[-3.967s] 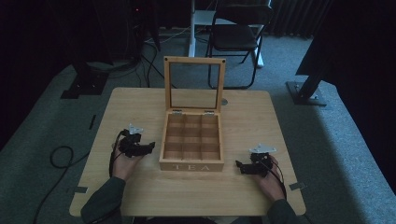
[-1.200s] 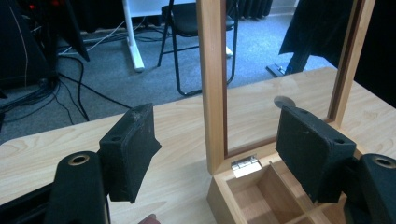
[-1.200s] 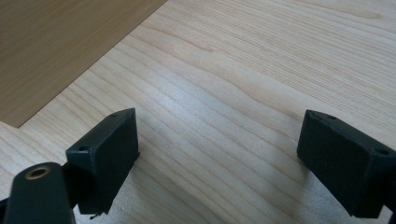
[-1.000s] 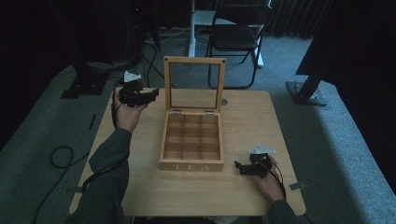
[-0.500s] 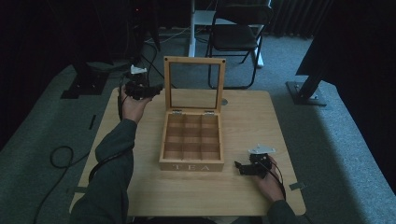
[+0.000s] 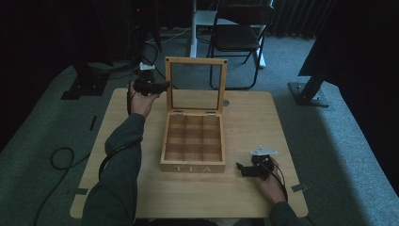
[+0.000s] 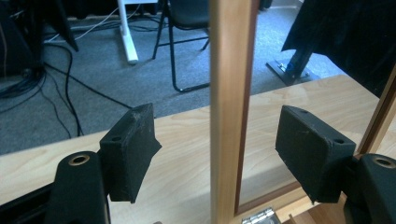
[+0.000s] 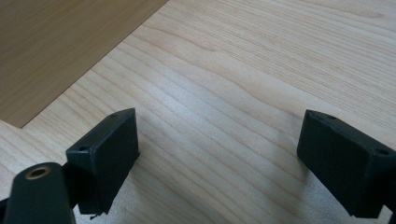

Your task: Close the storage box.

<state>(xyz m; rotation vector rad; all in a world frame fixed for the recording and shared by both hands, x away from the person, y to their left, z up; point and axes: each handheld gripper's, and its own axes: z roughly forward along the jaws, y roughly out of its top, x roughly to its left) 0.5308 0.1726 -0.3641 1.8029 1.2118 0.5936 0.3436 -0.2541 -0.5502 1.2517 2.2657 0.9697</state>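
A wooden tea box (image 6: 193, 146) marked TEA stands in the middle of the table, its glass-paned lid (image 6: 195, 84) raised upright. Its compartments look empty. My left gripper (image 6: 162, 85) is held up at the lid's left edge, open. In the left gripper view the lid's wooden frame (image 7: 229, 107) stands between the two pads (image 7: 130, 154) without touching either. My right gripper (image 6: 241, 168) rests on the table to the right of the box's front, open, with bare wood between its fingers (image 8: 105, 156). The box's side (image 8: 60, 46) shows at upper left in the right gripper view.
The light wooden table (image 6: 263, 122) has bare room on both sides of the box. Behind it stand a black chair (image 6: 237, 40), a white post and dark stands on grey carpet. Cables (image 6: 61, 157) lie on the floor at the left.
My left gripper has risen from the table's left side and moved back and right to the raised lid's left edge. The right gripper has stayed put.
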